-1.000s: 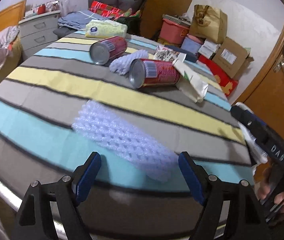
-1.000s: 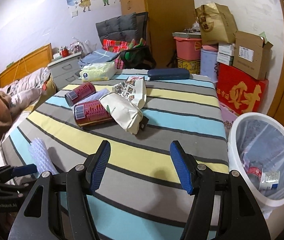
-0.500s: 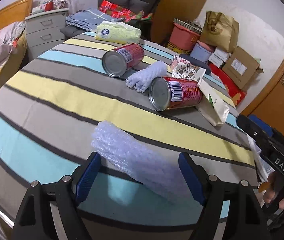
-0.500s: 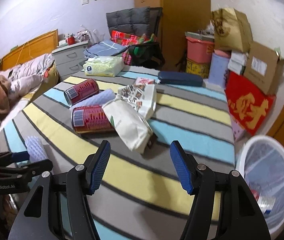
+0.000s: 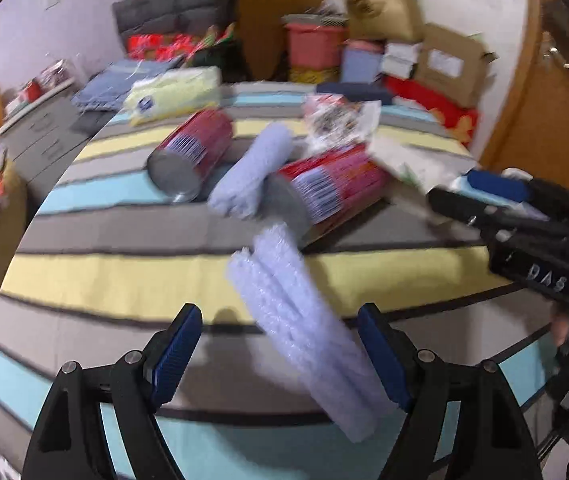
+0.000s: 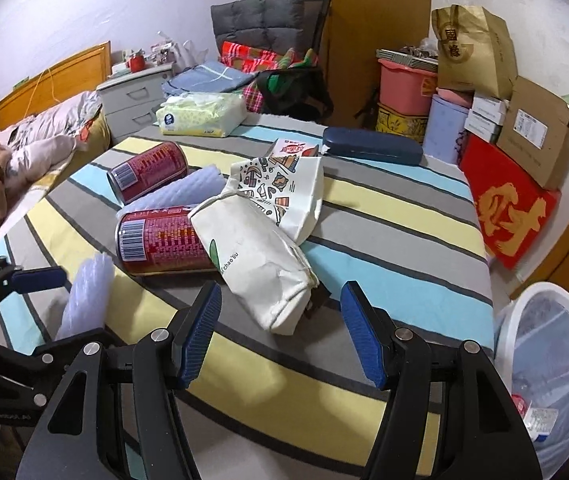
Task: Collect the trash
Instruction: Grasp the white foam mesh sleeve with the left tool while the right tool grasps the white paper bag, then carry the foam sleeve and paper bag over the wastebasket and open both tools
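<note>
Left wrist view: foam roll (image 5: 304, 340) now angled between spread left gripper (image 5: 280, 352) jaws, cans nearer vs before.

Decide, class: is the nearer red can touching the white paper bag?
Touching. The right wrist view shows the white paper bag lying over the right end of the nearer red can, with no gap between them; the left wrist view is too blurred to confirm.

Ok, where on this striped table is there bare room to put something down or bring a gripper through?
Free: the stripes right of the white paper bag, between the navy case and the bin side. Also the near edge under the right gripper. Crowded: left-centre, where two red cans, foam rolls and bags pile together.
</note>
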